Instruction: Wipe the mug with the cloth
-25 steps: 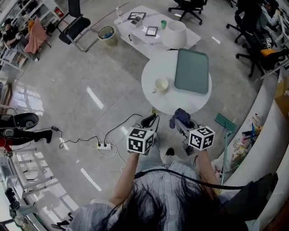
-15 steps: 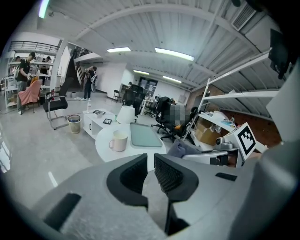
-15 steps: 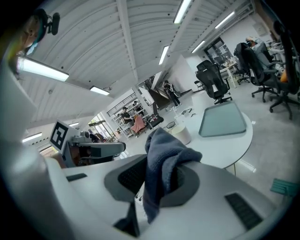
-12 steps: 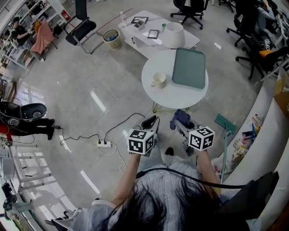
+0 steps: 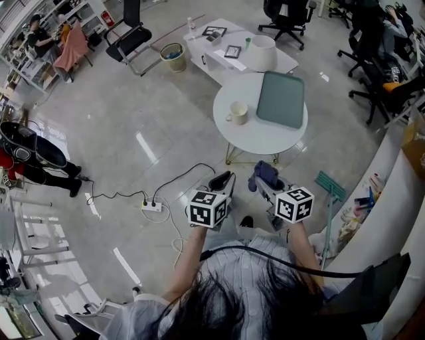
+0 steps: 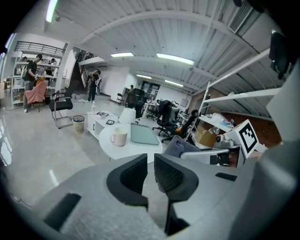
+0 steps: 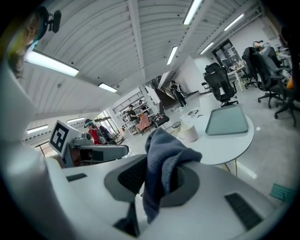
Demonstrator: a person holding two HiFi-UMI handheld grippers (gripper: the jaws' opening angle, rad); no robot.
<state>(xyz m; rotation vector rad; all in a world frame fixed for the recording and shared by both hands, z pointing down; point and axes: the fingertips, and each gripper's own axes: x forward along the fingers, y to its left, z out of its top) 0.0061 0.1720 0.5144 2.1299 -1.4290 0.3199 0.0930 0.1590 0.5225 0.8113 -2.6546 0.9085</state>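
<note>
A cream mug (image 5: 238,113) stands on the left part of a round white table (image 5: 260,136); it also shows as a mug (image 6: 118,137) in the left gripper view and a mug (image 7: 189,132) in the right gripper view. My right gripper (image 5: 264,180) is shut on a dark blue cloth (image 5: 263,172), which drapes over the jaws as the cloth (image 7: 161,161). My left gripper (image 5: 219,180) hangs beside it with its jaws nearly together and nothing between them (image 6: 149,173). Both grippers are short of the table, over the floor.
A grey-green tray (image 5: 281,99) lies on the table's right half. Behind stands a low white table (image 5: 219,56) with frames and a white lampshade (image 5: 261,52). A power strip (image 5: 151,206) with cables lies on the floor at left. Office chairs (image 5: 285,12) and a curved white counter (image 5: 392,199) border the space.
The table and mug have shifted slightly in the head view as the view moved. Both grippers keep their places, the cloth still held.
</note>
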